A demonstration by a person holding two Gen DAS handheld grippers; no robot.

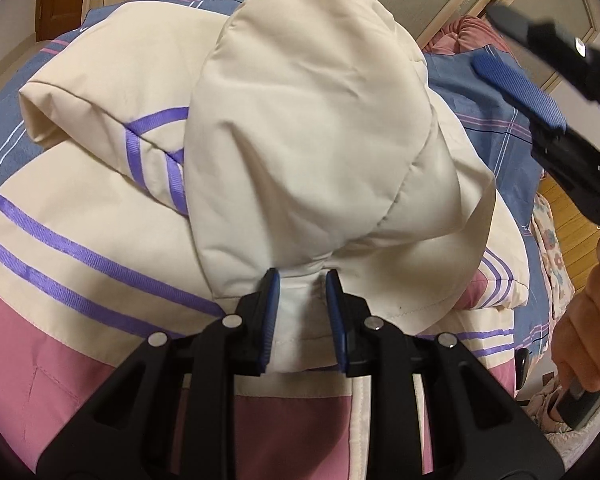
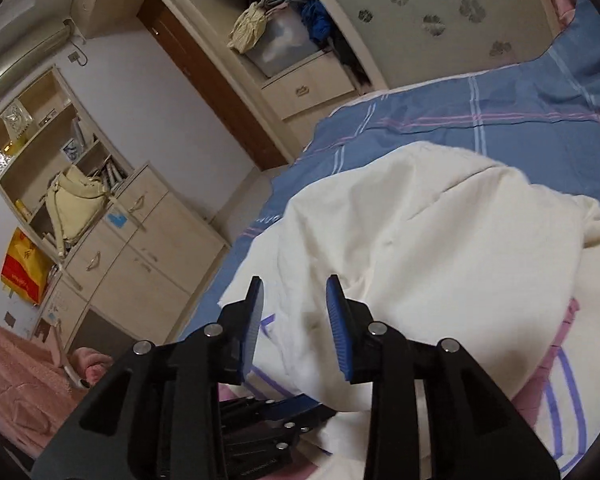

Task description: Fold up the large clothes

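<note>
Left tool [image 1: 302, 280] pinches the cream hood [image 1: 300, 120] of a hooded jacket [image 1: 100, 220] spread ahead on the bed [image 2: 480, 128]; right tool [image 2: 296, 292] hangs above, open, gripping nothing.

A bed is being covered by a blue plaid sheet [image 2: 480, 132], while pale wood cabinets [image 2: 148, 248] with open shelves [image 2: 40, 136], a brown door [image 2: 212, 80], a white wall [image 2: 140, 92] and an open wardrobe [image 2: 292, 24] crammed with clothes are being lit evenly.
</note>
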